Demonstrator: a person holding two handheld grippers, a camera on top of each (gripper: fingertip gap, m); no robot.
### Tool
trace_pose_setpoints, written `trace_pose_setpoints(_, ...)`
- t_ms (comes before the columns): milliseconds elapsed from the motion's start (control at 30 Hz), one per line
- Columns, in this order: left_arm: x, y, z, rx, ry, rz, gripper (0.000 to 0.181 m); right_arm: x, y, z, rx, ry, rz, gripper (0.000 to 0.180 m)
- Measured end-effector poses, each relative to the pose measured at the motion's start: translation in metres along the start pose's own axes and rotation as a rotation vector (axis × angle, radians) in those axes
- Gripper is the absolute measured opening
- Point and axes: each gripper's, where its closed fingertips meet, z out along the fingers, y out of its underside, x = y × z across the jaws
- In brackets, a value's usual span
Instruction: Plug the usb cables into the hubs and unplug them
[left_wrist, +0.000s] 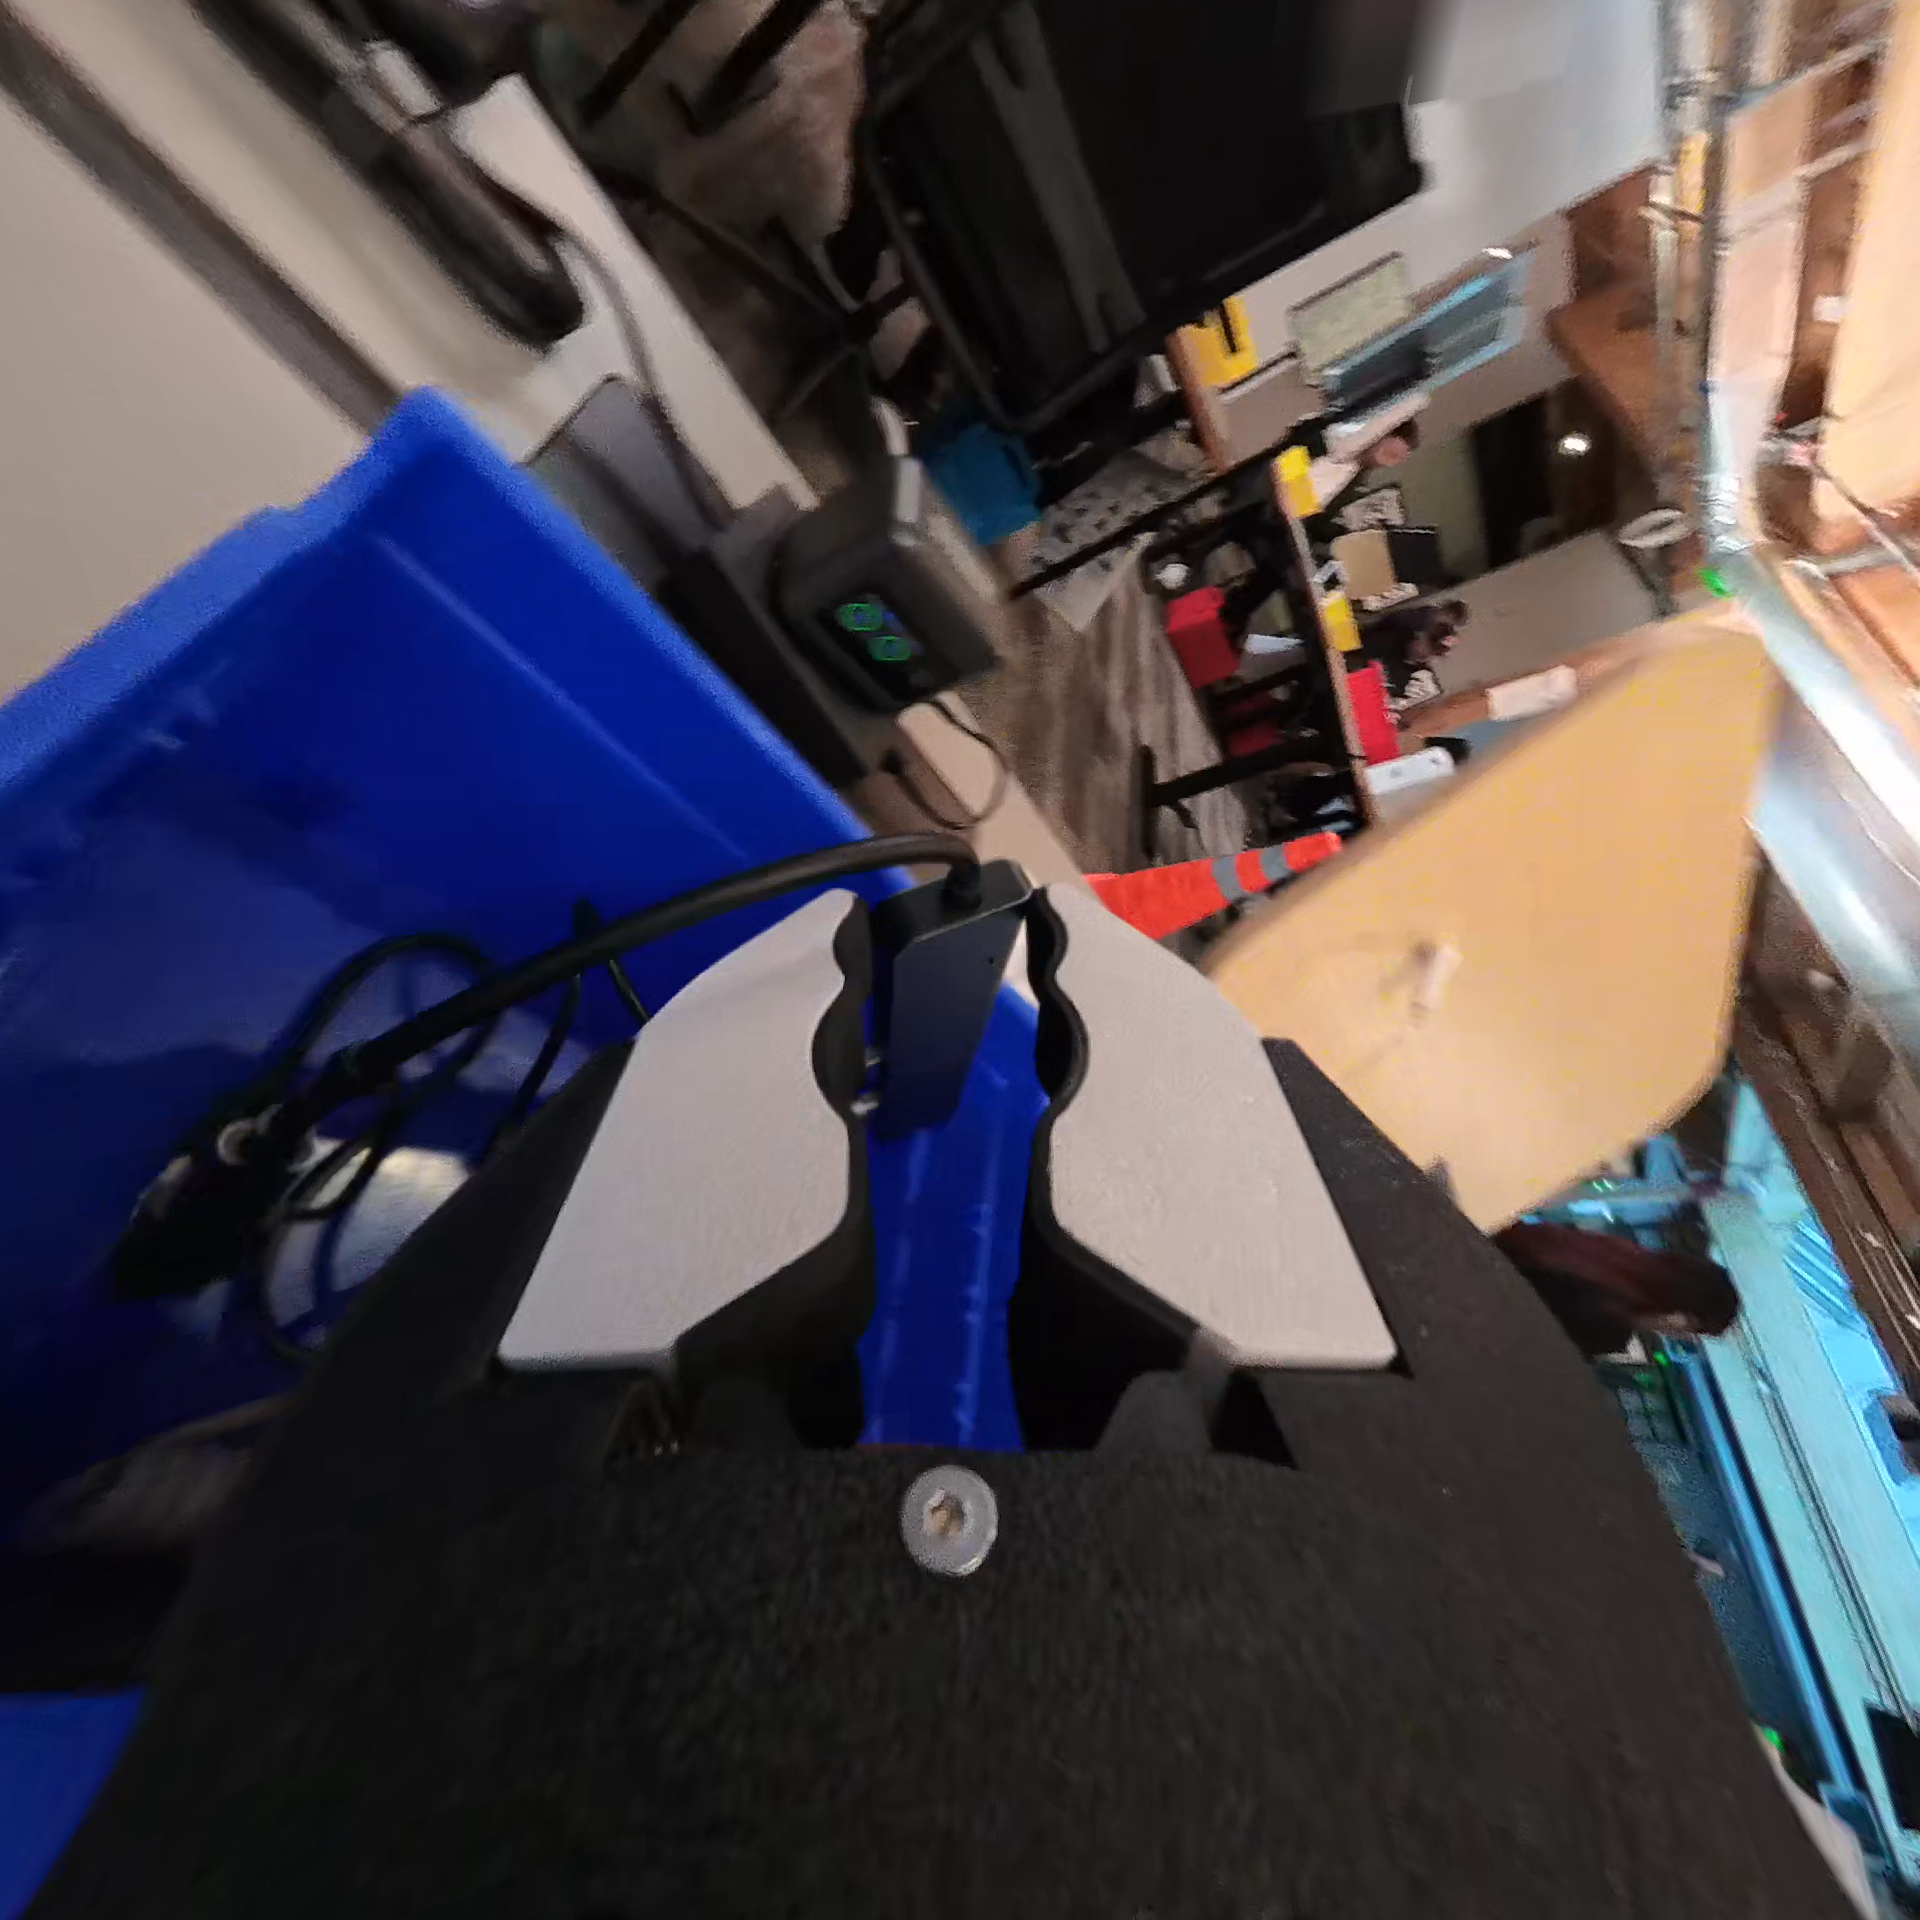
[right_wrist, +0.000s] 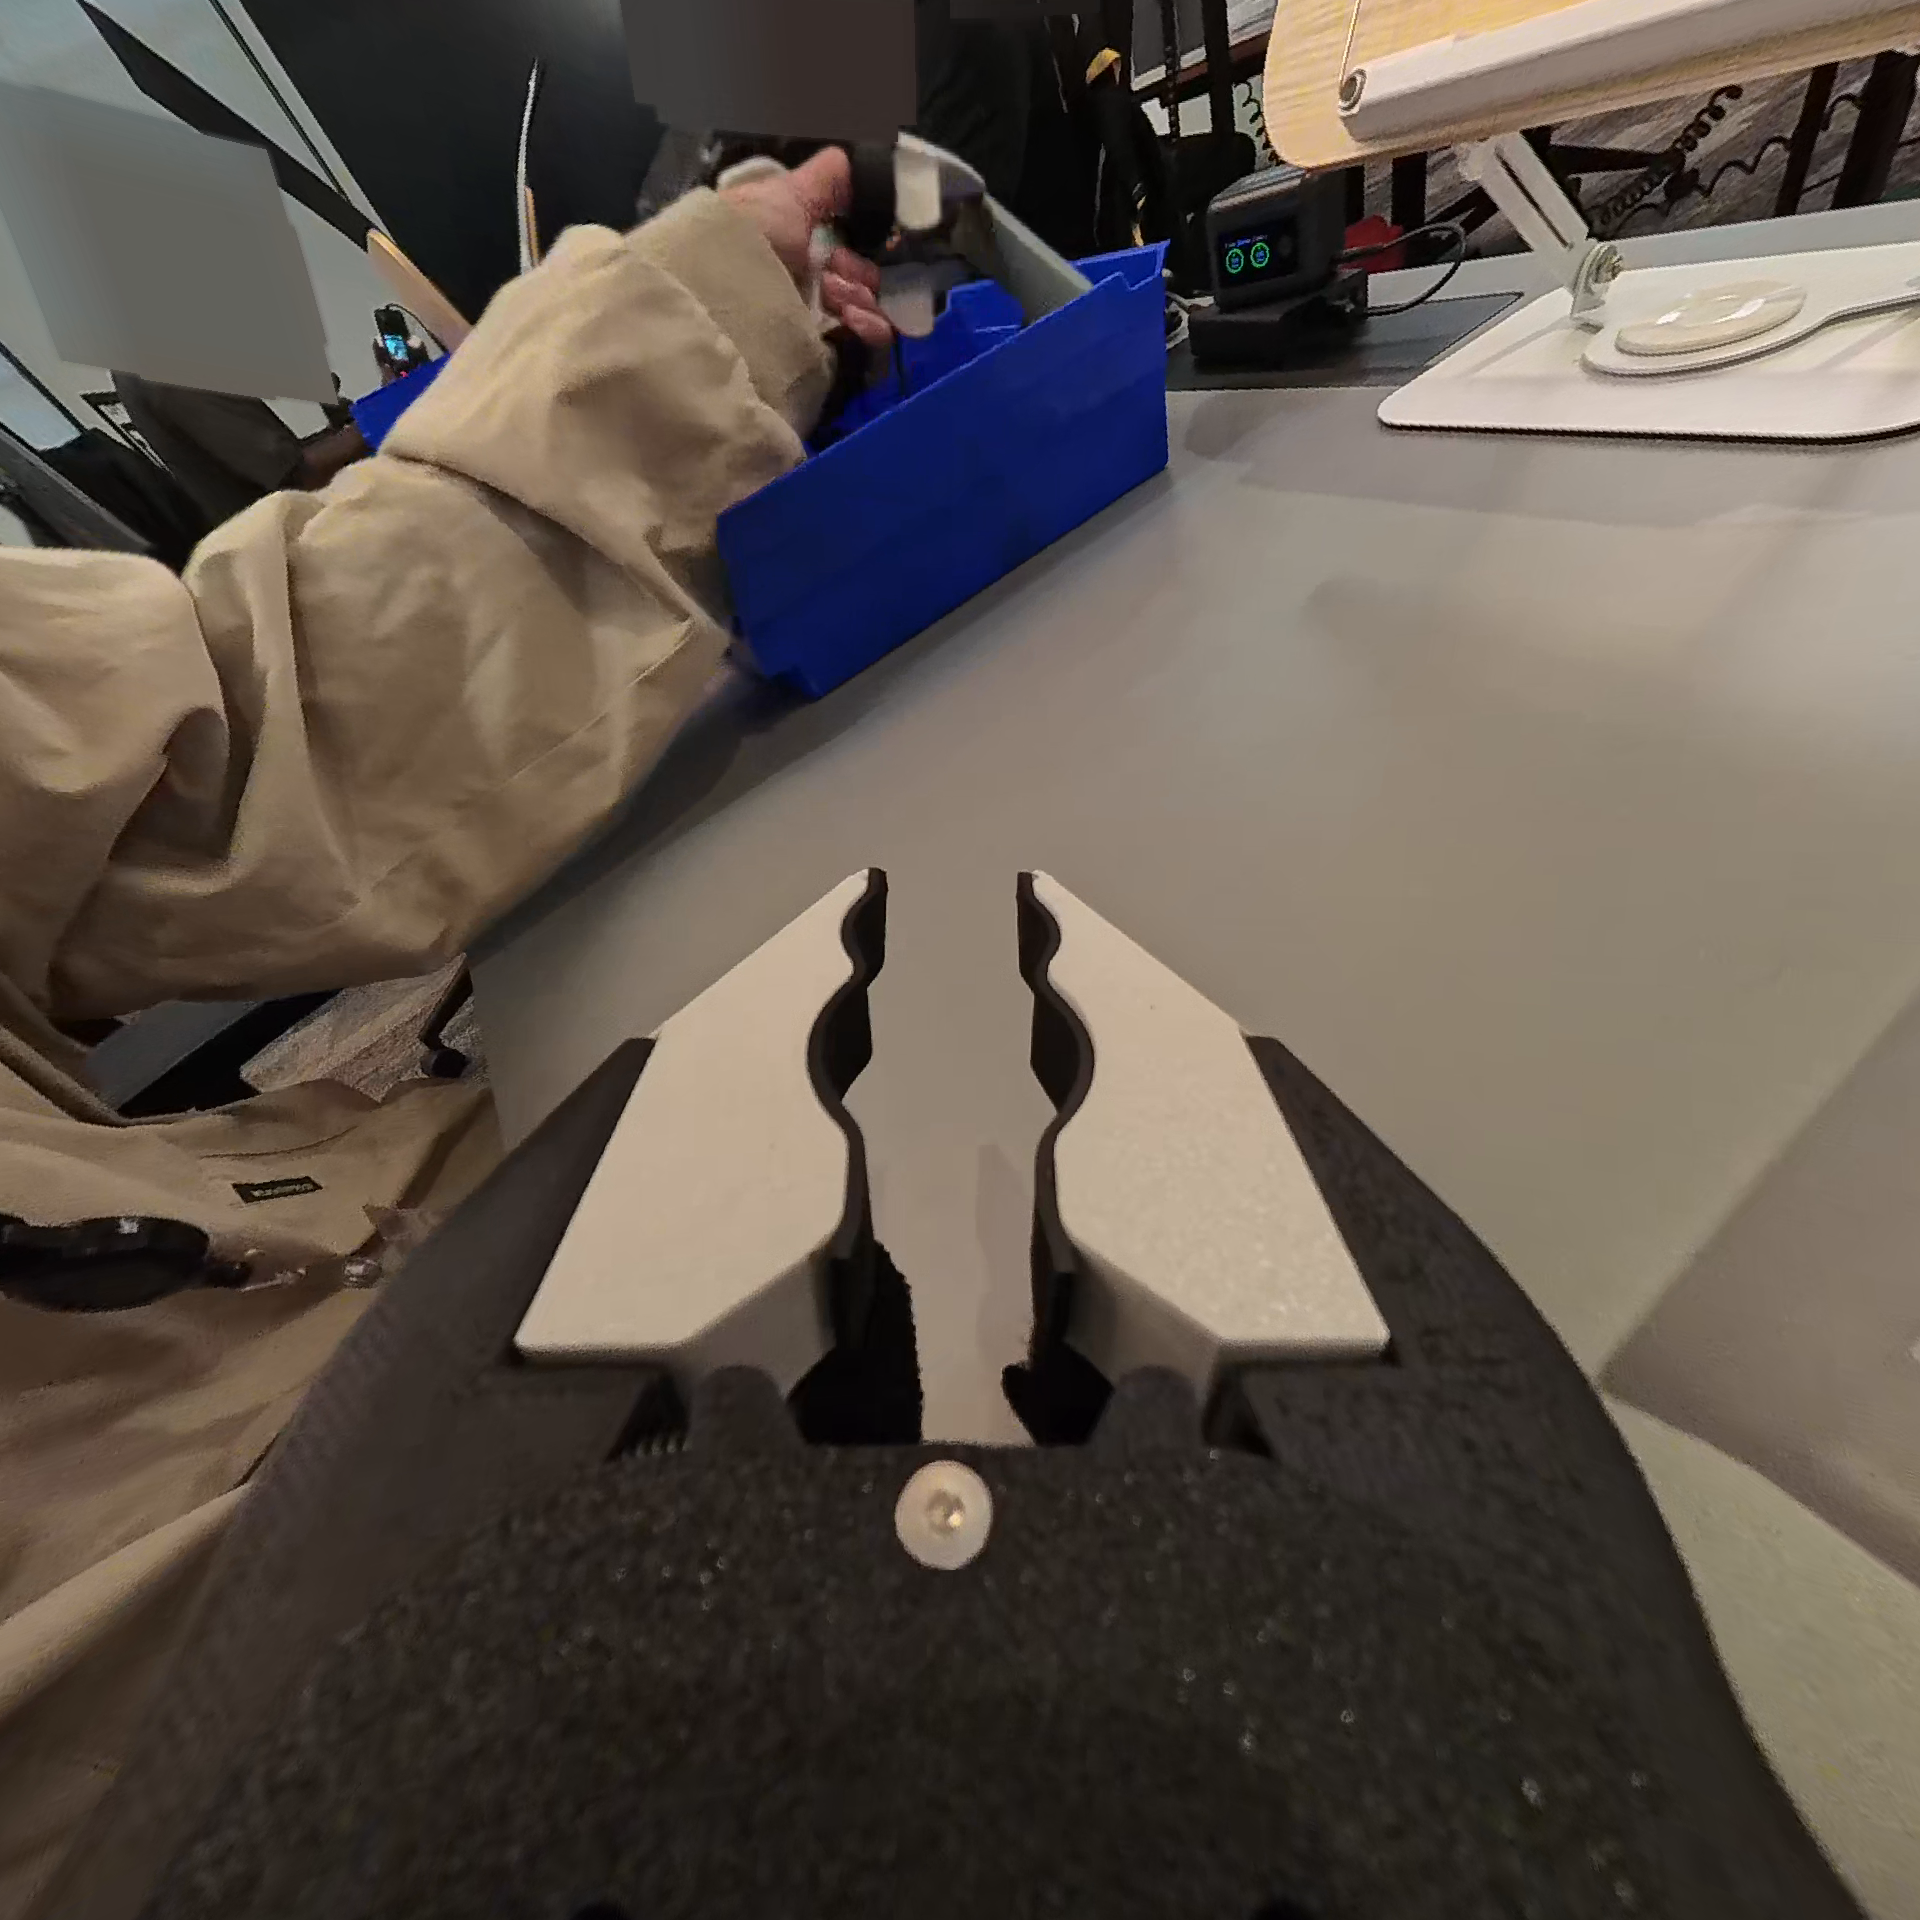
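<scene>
Left gripper (left_wrist: 951, 914) clamps a slim black USB hub (left_wrist: 940, 997) above the blue plastic bin (left_wrist: 364, 727); right gripper (right_wrist: 951, 894) stands narrowly parted, empty, over grey table (right_wrist: 1455, 779).

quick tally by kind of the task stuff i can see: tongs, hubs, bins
tongs: 2, left gripping the hub, right empty
usb hub: 1
blue bin: 1
total: 4

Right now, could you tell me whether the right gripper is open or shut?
Open. In the right wrist view the right gripper has a clear gap between its fingers, with only the bare grey table showing through.
</scene>
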Motion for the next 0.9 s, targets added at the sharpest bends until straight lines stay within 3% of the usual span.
trace_pose_setpoints(300,0.179,-0.005,-0.098,0.078,0.4,0.372,0.028,-0.004,-0.002,0.001,0.011,0.009,-0.051,0.025)
trace_pose_setpoints(600,0.37,0.067,-0.204,-0.009,0.807,0.754,0.028,-0.003,-0.001,0.001,0.003,0.034,-0.088,0.025)
trace_pose_setpoints(733,0.413,0.093,-0.221,-0.106,0.856,0.807,0.028,-0.003,-0.001,-0.001,0.005,0.04,-0.098,0.025)
trace_pose_setpoints(900,0.431,0.12,-0.227,-0.158,0.937,0.753,0.028,-0.002,-0.005,-0.003,0.03,0.055,-0.122,0.025)
